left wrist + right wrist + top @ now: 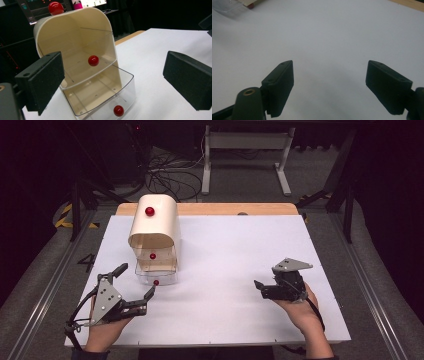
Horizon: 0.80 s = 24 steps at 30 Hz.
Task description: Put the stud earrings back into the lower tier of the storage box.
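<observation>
Drawer unit: cream cabinet (153,225) with rounded top stands at the far left of the white table (235,320); two clear drawers are pulled out in steps toward the person.
Lowest drawer (105,100): open, appears empty, red knob (118,110) on its front.
Left gripper (135,285): just in front of this drawer, jaws spread wide, pinching nothing.
Right gripper (258,285): well apart at the right, low over bare table, jaws apart, nothing between them.
Step, as I judge: approach to the lowest drawer.
Next move: I think the left jaws must centre on the knob, then close or push straight.
</observation>
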Each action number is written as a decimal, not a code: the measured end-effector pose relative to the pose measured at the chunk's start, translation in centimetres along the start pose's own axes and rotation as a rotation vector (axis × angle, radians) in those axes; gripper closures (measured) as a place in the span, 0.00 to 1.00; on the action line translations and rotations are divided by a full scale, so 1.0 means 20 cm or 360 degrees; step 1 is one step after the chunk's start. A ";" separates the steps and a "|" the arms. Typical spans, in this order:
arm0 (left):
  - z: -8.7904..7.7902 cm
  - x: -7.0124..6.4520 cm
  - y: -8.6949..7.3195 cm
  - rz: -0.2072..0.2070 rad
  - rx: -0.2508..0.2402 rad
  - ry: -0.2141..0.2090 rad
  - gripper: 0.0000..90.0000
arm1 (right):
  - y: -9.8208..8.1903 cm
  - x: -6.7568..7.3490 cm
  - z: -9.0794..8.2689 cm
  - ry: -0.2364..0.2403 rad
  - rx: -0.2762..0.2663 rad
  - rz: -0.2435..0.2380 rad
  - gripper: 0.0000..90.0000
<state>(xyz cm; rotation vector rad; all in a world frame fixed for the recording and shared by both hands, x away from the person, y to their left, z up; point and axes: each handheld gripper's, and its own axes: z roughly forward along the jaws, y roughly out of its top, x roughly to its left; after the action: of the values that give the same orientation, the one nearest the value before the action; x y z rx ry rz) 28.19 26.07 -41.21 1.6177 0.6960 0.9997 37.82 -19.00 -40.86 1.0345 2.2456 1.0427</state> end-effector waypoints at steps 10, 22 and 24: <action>0.00 0.00 0.00 -0.0001 0.0000 -0.0003 0.05 | -0.04 -0.03 0.00 -0.0006 0.0082 0.0021 0.28; 0.00 0.00 0.00 0.0005 0.0001 -0.0002 0.05 | -0.09 -0.05 0.01 0.0006 0.0215 0.0031 0.35; 0.00 0.00 0.00 0.0003 -0.0001 -0.0002 0.05 | -0.10 -0.06 0.02 0.0007 0.0240 0.0030 0.36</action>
<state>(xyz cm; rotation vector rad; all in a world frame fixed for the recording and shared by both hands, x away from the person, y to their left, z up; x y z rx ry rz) 28.20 26.04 -41.23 1.6187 0.6935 1.0000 37.89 -20.61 -42.48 1.1181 2.3519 0.8949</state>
